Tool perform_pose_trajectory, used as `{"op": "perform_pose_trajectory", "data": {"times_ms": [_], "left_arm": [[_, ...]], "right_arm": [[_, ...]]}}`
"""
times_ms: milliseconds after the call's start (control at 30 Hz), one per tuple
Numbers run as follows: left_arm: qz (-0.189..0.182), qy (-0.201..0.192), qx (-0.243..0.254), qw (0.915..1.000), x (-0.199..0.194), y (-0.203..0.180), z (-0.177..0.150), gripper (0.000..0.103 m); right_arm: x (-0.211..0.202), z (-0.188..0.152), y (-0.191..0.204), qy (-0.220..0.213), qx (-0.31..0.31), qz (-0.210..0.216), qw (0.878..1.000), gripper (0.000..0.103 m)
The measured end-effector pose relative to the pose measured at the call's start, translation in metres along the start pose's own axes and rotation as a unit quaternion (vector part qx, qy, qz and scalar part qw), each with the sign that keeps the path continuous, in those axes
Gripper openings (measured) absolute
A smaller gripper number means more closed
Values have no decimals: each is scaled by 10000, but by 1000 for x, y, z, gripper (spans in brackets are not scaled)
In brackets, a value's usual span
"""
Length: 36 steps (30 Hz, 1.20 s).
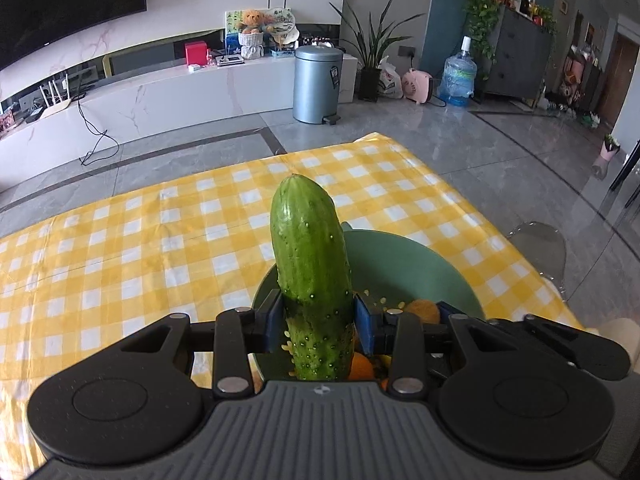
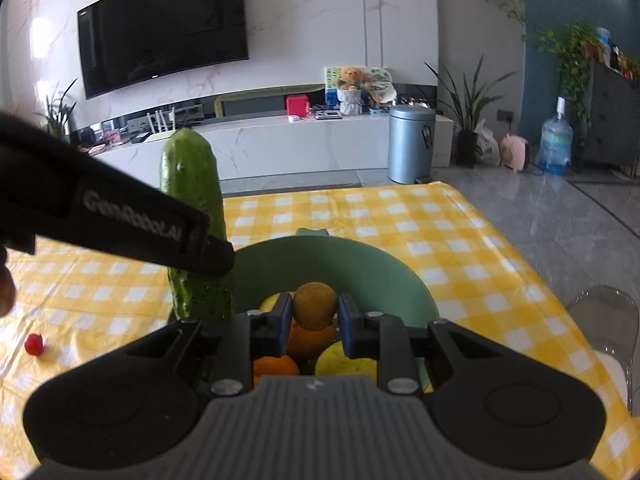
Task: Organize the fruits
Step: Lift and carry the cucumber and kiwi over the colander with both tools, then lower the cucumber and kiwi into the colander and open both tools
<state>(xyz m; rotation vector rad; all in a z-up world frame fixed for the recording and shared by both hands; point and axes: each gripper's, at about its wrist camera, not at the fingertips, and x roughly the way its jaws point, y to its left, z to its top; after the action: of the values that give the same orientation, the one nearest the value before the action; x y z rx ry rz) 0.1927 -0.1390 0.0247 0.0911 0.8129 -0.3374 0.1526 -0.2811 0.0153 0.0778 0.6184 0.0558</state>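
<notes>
My left gripper [image 1: 316, 316] is shut on a green cucumber [image 1: 310, 264], held upright over the left rim of a green bowl [image 1: 420, 260]. The cucumber [image 2: 192, 184] and the left gripper's black body [image 2: 120, 220] also show in the right wrist view. My right gripper [image 2: 314, 314] has its blue pads on either side of a brown kiwi [image 2: 314, 306] above the green bowl [image 2: 360, 264]. Below it lie oranges [image 2: 276, 366] and a yellow fruit [image 2: 344, 362]. The kiwi [image 1: 422, 310] and an orange [image 1: 360, 366] show partly in the left wrist view.
The bowl stands on a yellow checked tablecloth [image 1: 160, 240] near the table's right edge. A small red fruit [image 2: 34, 344] lies on the cloth at the left. A clear chair [image 1: 540, 248] stands beside the table on the right.
</notes>
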Motion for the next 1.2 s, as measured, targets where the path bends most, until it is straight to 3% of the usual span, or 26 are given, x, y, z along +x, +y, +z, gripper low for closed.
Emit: {"op": "perform_pose_trajectory", "data": {"times_ms": [300,467,767,1033,1200], "left_arm": [[7,501,-203,9985,35,13,-5,42],[27,416,-90,9991,35,10,-7,42],[-77,507,-349,9981,44,19,-4,43],[-178,453,-328,9983,38,21,-9,59],[-337,339,-488,9977,21,29,-12,60]], "right_arm": [[15,0,0,89,122,-16,9999,21],[19,-2,3,136,30,76,9999,21],[26,-4,2,337,147,220,9991,21],[30,-5,2,409,247,234,9986,21],[27,-5,2,321,225,300,9988,21]]}}
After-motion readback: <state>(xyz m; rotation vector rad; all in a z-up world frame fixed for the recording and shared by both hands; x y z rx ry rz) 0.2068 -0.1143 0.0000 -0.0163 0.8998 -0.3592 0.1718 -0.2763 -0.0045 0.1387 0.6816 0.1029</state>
